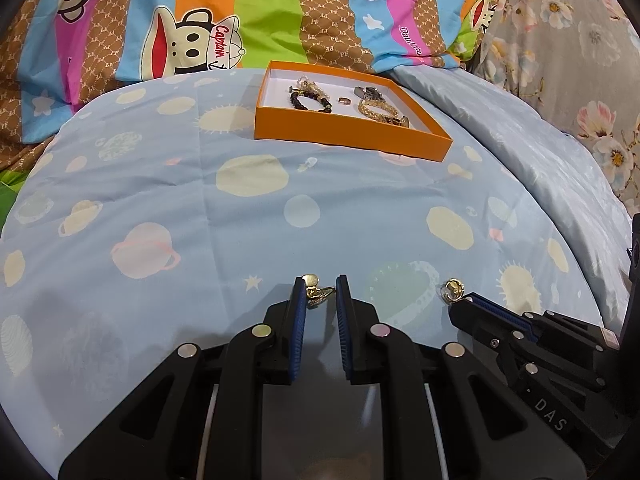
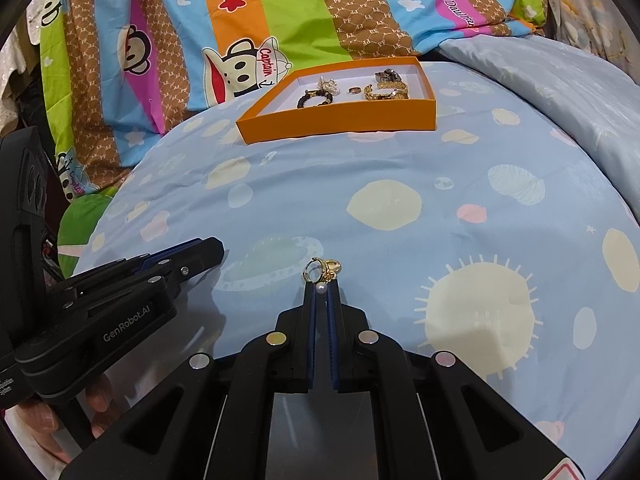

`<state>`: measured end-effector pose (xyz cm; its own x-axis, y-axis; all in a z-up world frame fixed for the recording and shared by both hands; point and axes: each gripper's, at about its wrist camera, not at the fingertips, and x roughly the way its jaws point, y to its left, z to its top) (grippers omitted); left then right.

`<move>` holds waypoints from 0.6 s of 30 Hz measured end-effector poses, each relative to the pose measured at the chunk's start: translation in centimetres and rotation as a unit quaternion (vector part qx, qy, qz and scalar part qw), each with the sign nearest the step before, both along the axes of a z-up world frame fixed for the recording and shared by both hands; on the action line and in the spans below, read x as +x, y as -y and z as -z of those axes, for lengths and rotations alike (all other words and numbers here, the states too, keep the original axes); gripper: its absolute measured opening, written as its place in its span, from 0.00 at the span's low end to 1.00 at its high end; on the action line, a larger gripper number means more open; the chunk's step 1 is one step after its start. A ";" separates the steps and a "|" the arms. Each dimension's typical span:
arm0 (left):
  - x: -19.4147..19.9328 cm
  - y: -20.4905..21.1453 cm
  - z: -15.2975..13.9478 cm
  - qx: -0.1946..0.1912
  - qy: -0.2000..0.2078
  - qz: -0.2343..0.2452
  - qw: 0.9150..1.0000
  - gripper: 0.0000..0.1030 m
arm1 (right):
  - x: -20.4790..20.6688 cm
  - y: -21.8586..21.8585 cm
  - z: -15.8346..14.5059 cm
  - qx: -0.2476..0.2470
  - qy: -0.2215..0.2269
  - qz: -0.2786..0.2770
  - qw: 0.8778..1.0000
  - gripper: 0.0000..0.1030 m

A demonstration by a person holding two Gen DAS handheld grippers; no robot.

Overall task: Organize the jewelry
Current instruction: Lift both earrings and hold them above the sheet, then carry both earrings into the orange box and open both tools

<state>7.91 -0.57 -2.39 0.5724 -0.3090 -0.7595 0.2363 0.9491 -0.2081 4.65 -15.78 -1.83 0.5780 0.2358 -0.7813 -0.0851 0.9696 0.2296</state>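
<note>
An orange tray (image 1: 352, 136) (image 2: 340, 118) sits far ahead on the blue bedspread and holds a dark bead bracelet (image 1: 310, 102) (image 2: 316, 99), gold chains (image 1: 378, 110) (image 2: 386, 91) and a small ring (image 1: 344, 101). My left gripper (image 1: 322, 286) has its jaws partly closed around a gold earring (image 1: 316, 290), which touches the left pad. My right gripper (image 2: 322, 286) is shut on a gold hoop earring with a pearl (image 2: 324, 272); it also shows in the left wrist view (image 1: 454, 290), at the right gripper's tip (image 1: 464, 300).
The blue planet-print bedspread (image 1: 240, 208) (image 2: 400, 208) spreads between the grippers and the tray. Colourful cartoon pillows (image 1: 200, 20) (image 2: 240, 20) lie behind the tray. A floral cover (image 1: 580, 60) lies to the right. The left gripper's body (image 2: 120, 300) is at the left.
</note>
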 end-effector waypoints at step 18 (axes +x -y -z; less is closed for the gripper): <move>1.0 0.2 -3.3 -0.015 0.025 0.009 1.000 0.14 | 1.1 1.1 -4.2 0.027 0.048 0.005 0.998 0.05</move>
<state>8.89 -0.74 0.88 0.6040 -0.3415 -0.7201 0.2636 0.9383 -0.2239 5.76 -16.88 2.32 0.6528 0.2691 -0.7081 -0.0996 0.9572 0.2719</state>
